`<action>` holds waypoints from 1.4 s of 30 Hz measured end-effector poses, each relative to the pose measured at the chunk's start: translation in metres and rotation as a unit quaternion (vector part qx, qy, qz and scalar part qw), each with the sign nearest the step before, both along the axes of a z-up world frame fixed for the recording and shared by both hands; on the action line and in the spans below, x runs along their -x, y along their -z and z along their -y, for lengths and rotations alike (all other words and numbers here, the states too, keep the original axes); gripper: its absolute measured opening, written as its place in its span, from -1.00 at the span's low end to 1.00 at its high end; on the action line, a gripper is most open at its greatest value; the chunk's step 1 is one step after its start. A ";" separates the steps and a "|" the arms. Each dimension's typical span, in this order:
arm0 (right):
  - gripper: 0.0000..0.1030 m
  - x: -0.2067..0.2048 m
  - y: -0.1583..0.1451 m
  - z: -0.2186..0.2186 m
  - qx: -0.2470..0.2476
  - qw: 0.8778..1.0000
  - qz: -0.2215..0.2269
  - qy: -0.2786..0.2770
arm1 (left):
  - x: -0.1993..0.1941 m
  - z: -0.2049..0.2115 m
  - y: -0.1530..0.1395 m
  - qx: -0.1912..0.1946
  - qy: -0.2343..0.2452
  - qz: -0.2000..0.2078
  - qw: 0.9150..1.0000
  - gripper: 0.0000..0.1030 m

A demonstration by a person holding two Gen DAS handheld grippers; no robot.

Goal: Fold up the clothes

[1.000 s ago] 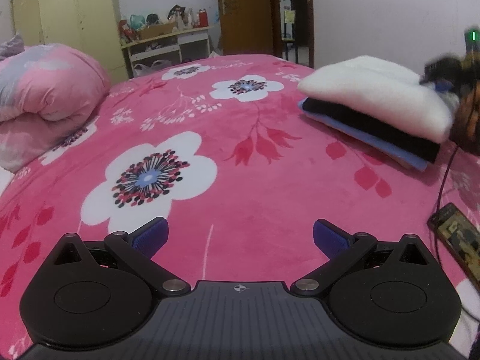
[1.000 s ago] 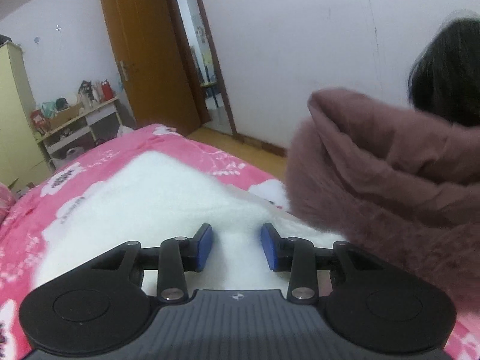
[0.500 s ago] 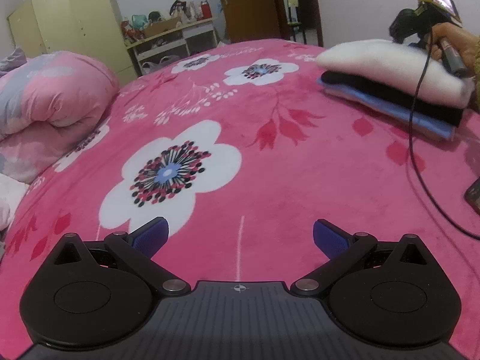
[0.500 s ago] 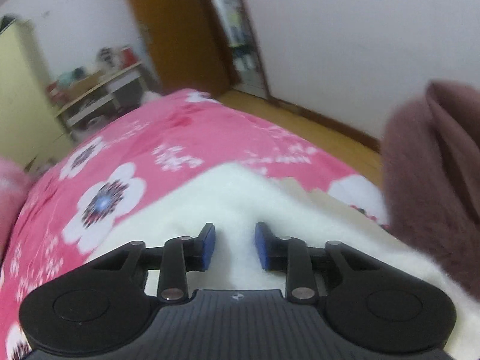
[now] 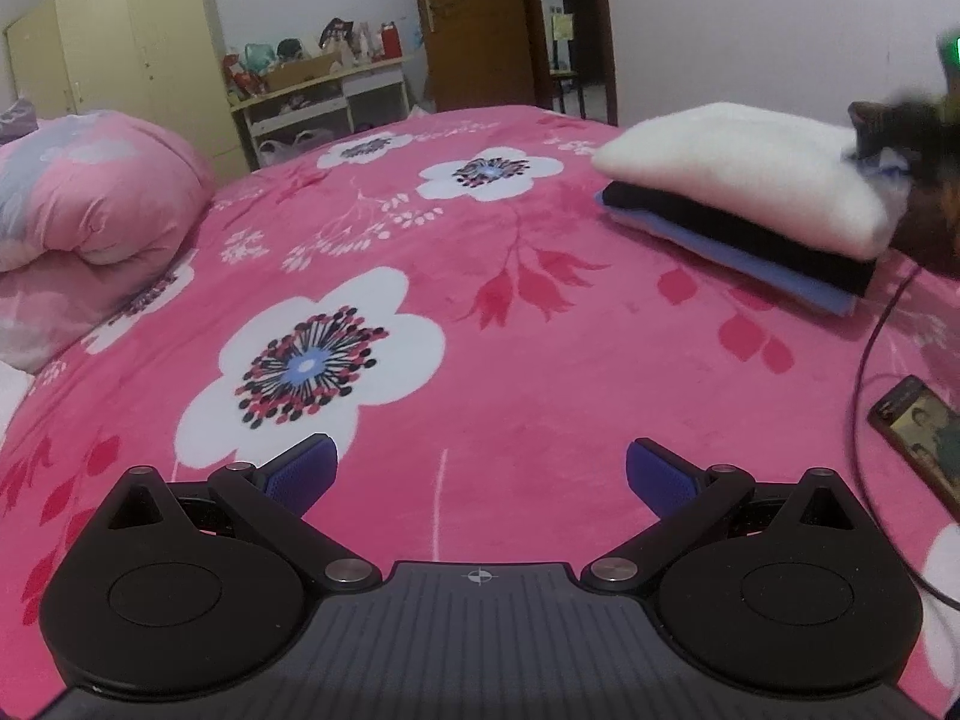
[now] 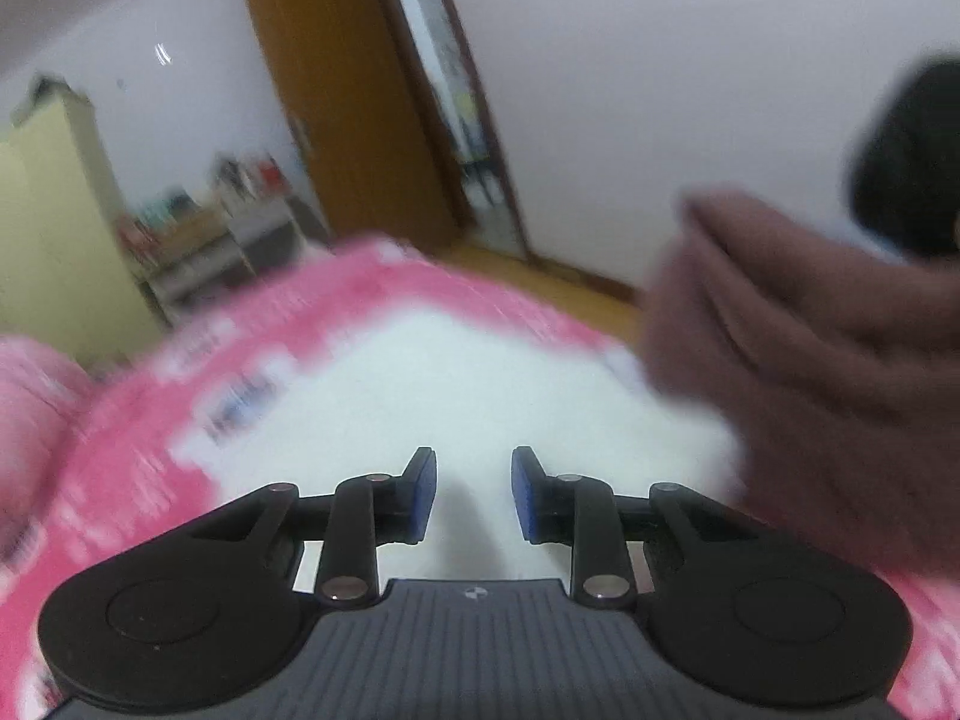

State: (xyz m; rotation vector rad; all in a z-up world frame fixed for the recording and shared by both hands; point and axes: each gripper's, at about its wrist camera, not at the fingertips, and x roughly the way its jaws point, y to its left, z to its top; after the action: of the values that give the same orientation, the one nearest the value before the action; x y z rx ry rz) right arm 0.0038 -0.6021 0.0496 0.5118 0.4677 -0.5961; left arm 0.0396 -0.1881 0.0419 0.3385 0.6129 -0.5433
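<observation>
Jaws spread wide, my left gripper hovers empty over the pink floral blanket; my right gripper, having just opened slightly, hangs parted over the white folded garment, gripping nothing.

I can read no text, label, brand or number in either wrist view. The paper on the doorway and the items on the far shelf are too small to make out. The phone screen at the bed's right edge shows only a picture. The right wrist view is motion-blurred throughout.
</observation>
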 end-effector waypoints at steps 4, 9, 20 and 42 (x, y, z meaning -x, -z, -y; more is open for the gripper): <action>-0.42 0.033 0.009 0.015 -0.079 0.996 0.037 0.026 | 0.011 -0.007 -0.012 0.018 0.005 0.002 1.000 1.00; -0.40 0.074 0.001 -0.042 -0.069 0.993 0.095 -0.025 | 0.021 -0.010 -0.020 0.019 0.007 0.010 1.000 1.00; -0.21 0.118 0.031 -0.095 -0.110 0.992 0.056 -0.013 | 0.044 -0.023 -0.041 0.058 0.025 0.014 0.998 1.00; 1.00 0.150 -0.040 -0.267 0.182 0.981 -0.067 0.022 | 0.061 -0.024 -0.056 0.094 0.037 0.029 0.994 1.00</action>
State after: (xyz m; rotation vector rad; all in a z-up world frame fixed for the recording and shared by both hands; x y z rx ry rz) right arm -0.1467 -0.3355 0.0895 0.1330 0.4620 -0.7441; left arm -0.0210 -0.1645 0.0982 0.1997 0.4900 -0.6558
